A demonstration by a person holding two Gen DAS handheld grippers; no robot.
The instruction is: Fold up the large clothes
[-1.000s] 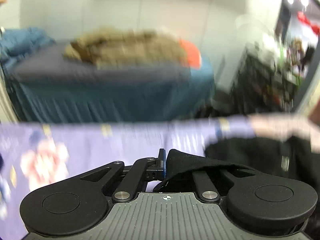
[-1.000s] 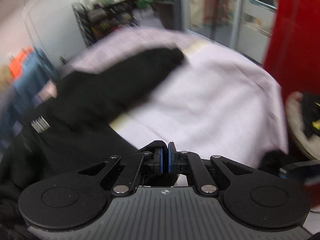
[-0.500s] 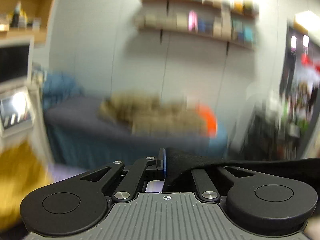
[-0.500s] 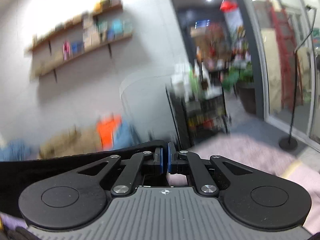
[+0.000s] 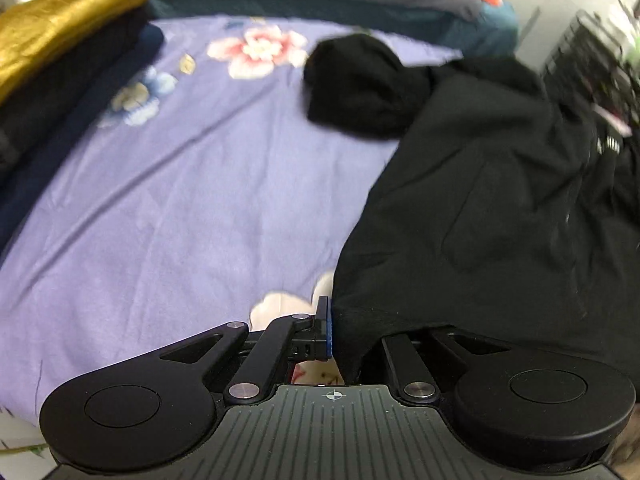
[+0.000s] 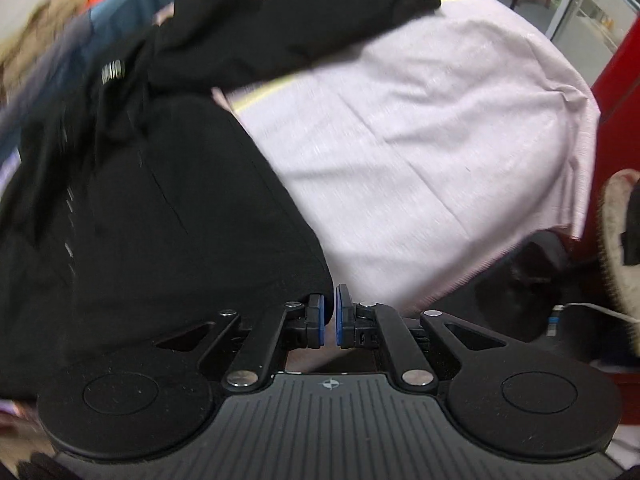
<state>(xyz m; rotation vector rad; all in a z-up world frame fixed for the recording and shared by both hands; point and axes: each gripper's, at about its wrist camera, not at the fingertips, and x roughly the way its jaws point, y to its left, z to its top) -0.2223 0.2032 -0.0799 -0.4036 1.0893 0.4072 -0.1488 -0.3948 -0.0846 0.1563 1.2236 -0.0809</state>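
Note:
A large black sweatshirt (image 5: pixel 500 200) lies spread on the bed, with one sleeve (image 5: pixel 360 88) reaching out to the far left. My left gripper (image 5: pixel 334 328) is shut on its near hem corner; the cloth drapes over the right finger. In the right wrist view the same sweatshirt (image 6: pixel 140 200) covers the left half, its other sleeve (image 6: pixel 304 32) stretched toward the far right. My right gripper (image 6: pixel 329 316) sits at the hem's other corner with a narrow gap between its blue pads; the cloth lies against the left pad, not clamped.
A purple floral sheet (image 5: pixel 180 180) covers the bed on the left, a pale pink sheet (image 6: pixel 420 140) on the right. Folded dark clothes (image 5: pixel 60 92) and a gold cloth (image 5: pixel 60 12) lie at the far left. A red panel (image 6: pixel 616 80) stands at the right.
Both grippers swung up, lifting the sweatshirt, then came down so it lies flat on the bed. The right gripper's pads have parted slightly.

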